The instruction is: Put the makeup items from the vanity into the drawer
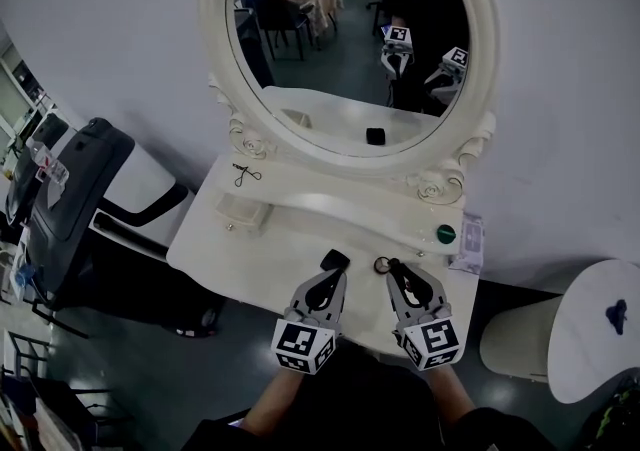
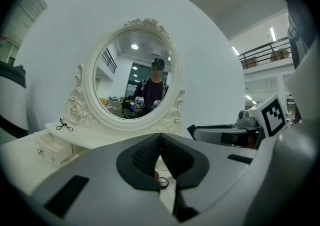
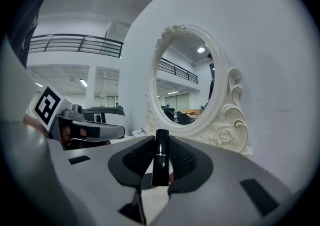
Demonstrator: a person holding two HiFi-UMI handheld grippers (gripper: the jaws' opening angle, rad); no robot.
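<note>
A black lipstick [image 3: 161, 162] with a thin gold band stands upright, pinched between the jaws of the right gripper [image 3: 161, 143]. The tube carries no print that can be read. In the head view this gripper [image 1: 393, 265] hangs low over the front of the white vanity [image 1: 215, 244], right of centre, and a small dark ring [image 1: 381, 264] lies on the top just beside its tips.

The left gripper [image 2: 160, 137] is next to it, jaws pressed together at the tips with nothing between them. Each gripper's cube bears black-and-white square markers.

Further back on the right, a dark green round pot [image 1: 446, 234] sits on the raised shelf, with a printed packet [image 1: 468, 243] near it whose text is too small to read. On the left side of the shelf lies a black eyelash curler [image 1: 245, 175], above a small drawer [image 1: 243, 211].

The oval mirror [image 1: 345, 144] fills the top centre. A black treadmill [image 1: 75, 204] stands at the left edge and a white round stool [image 1: 590, 334] at the lower right.
</note>
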